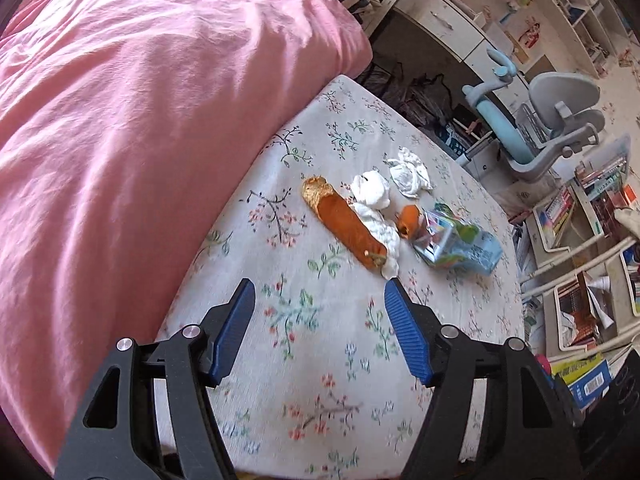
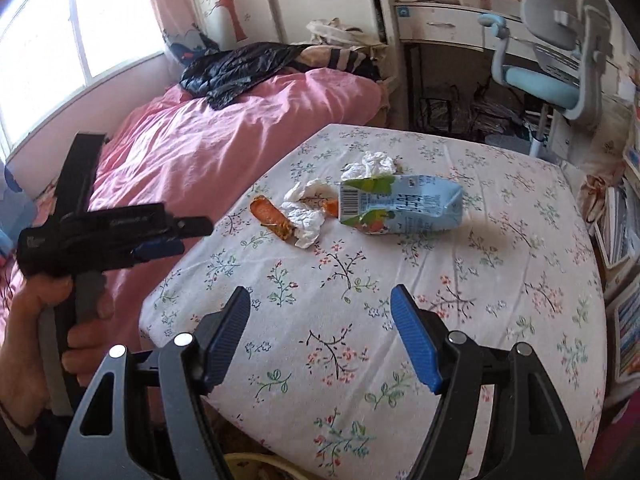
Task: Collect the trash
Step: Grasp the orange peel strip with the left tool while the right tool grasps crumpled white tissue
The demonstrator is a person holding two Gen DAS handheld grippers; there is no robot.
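Trash lies in a small heap on the floral sheet (image 1: 320, 360): a long orange peel-like strip (image 1: 344, 224), crumpled white tissues (image 1: 372, 192), a small orange piece (image 1: 408, 220) and a flattened light-blue drink carton (image 1: 456, 240). My left gripper (image 1: 320, 284) hovers open just short of the strip, nothing between its blue pads. In the right wrist view the carton (image 2: 400, 208), tissues (image 2: 304, 216) and orange strip (image 2: 270, 216) lie further off. My right gripper (image 2: 320, 292) is open and holds nothing. A hand holds the left gripper (image 2: 192, 236) at the left, over the pink duvet.
A pink duvet (image 2: 200, 152) covers the left of the bed, with a black plastic bag (image 2: 236, 68) lying on it at the far end. A grey and blue desk chair (image 2: 560, 60), a white desk (image 2: 440, 20) and bookshelves (image 1: 580, 208) stand beyond the mattress edge.
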